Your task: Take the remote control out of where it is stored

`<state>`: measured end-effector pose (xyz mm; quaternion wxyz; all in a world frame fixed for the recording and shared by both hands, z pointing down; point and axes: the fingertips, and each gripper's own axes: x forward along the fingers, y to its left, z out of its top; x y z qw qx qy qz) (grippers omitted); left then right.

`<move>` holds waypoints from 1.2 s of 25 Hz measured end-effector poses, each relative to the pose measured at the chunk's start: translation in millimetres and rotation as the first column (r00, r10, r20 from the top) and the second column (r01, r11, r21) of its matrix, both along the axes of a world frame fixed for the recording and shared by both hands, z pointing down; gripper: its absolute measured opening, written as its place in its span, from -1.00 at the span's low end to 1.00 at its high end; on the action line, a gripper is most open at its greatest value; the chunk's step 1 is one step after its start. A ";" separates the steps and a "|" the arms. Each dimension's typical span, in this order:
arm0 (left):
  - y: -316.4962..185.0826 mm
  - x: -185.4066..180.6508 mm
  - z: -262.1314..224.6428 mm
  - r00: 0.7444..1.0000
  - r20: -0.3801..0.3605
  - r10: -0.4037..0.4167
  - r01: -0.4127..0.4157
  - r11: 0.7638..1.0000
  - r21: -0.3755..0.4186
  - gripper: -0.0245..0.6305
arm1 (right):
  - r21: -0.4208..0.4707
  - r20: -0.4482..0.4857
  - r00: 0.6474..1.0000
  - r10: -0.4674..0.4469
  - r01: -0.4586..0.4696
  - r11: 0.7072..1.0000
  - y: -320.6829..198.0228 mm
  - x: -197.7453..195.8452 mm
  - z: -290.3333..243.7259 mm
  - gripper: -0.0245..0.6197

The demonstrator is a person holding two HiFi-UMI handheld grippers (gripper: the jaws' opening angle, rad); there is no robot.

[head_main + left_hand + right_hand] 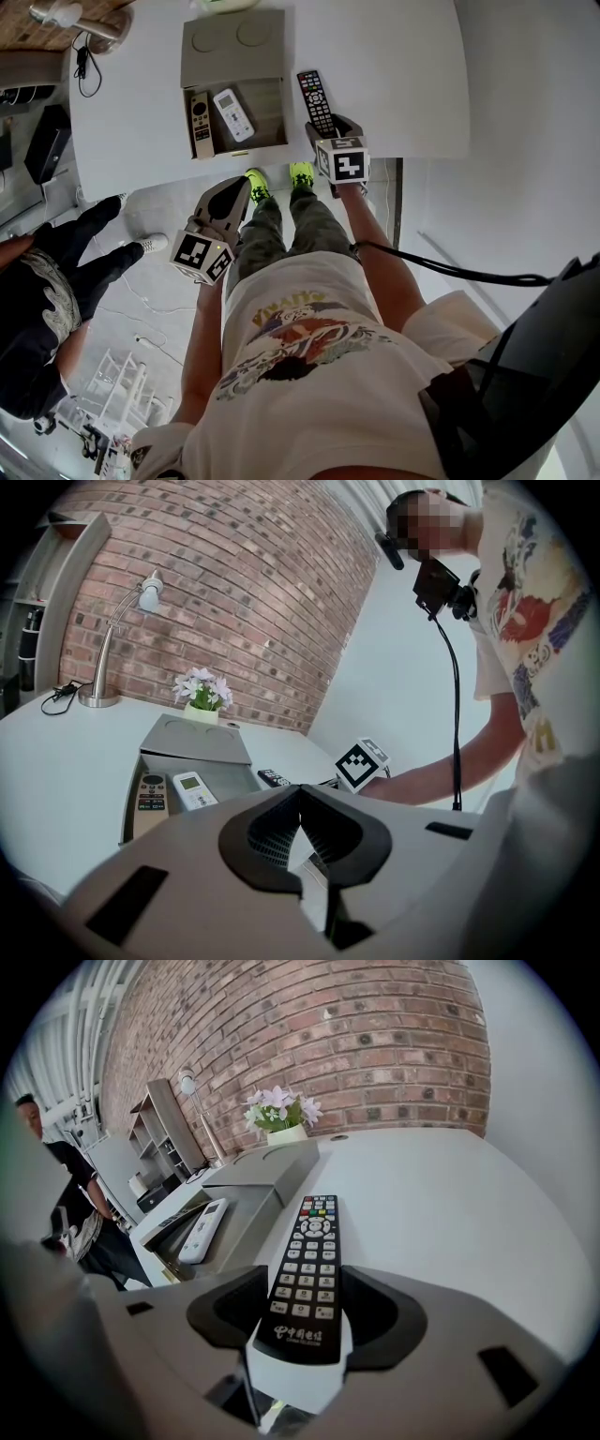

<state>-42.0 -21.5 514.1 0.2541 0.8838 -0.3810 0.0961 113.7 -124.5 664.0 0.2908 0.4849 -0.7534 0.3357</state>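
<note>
So the black remote (pixel 315 98) was out of its storage, lying long and flat on the smooth white table (pixel 403 75) at the 3 o'clock side of the grey box (pixel 270 117). It was a slim, glossy plastic slab with rows of little rubbery buttons and coloured ones at the far end. Its near end sat between the fingers of the right gripper (pixel 305 1288), and the dark ribbed pads were pressed on both long edges, so it was gripped.

The box was low, matte and rectangular. Its lid (pixel 232 42), with two round dimples, was pushed back toward 12 o'clock. The open part held a beige stick-shaped remote (pixel 201 122) and, just beside it at 3 o'clock, a stubby white remote (pixel 233 114) with a small screen.

The left gripper (pixel 298 794) hung off the table edge at the box's 6 o'clock, with its finger tips closed together on nothing.

Other stuff: a pot of pale flowers (pixel 203 697) at the box's 12 o'clock, a bendy metal lamp (pixel 131 630) at about 10 o'clock, and a rough red brick wall (pixel 262 592) behind them. A person in black (pixel 47 281) stood on the floor at 8 o'clock in the head view. Nothing blocked the black remote.
</note>
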 end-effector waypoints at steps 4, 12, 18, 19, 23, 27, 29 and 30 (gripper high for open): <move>-0.7 1.2 1.9 1.000 -0.003 -0.003 0.003 1.000 -0.008 -0.91 | -0.009 -0.005 1.000 -0.010 0.010 1.000 1.1 -1.6 3.9 -0.15; 0.2 1.8 -0.3 1.000 -0.010 0.002 -0.002 1.000 -0.004 -0.91 | -0.008 -0.035 0.999 -0.026 0.026 1.000 6.7 -2.6 7.4 -0.15; -0.4 -1.3 -0.8 1.000 -0.011 0.001 -0.001 1.000 0.000 -0.91 | 0.012 -0.034 0.999 -0.025 0.026 1.000 7.7 -4.5 6.4 -0.15; 0.0 -1.8 -0.6 1.000 -0.011 0.002 -0.002 1.000 0.000 -0.91 | 0.013 -0.032 0.999 -0.028 0.028 1.000 8.0 -5.5 6.3 -0.15; 0.7 -4.1 0.5 1.000 -0.011 0.007 -0.007 1.000 0.001 -0.91 | 0.024 -0.037 0.999 -0.032 0.032 0.999 7.3 -7.2 3.9 -0.15; 1.1 -4.8 -1.2 1.000 -0.016 0.018 -0.018 1.000 0.009 -0.91 | 0.028 -0.039 0.999 -0.026 0.027 0.999 6.5 -5.8 0.6 -0.15; 2.7 -2.5 -2.3 0.999 -0.007 0.037 -0.037 0.999 0.018 -0.91 | 0.031 -0.043 0.999 -0.020 0.021 0.999 6.6 -3.4 -1.1 -0.15; 3.6 -0.9 -3.0 0.999 0.003 0.050 -0.050 0.998 0.022 -0.91 | 0.032 -0.048 0.999 -0.019 0.021 0.999 7.1 -2.2 -1.8 -0.15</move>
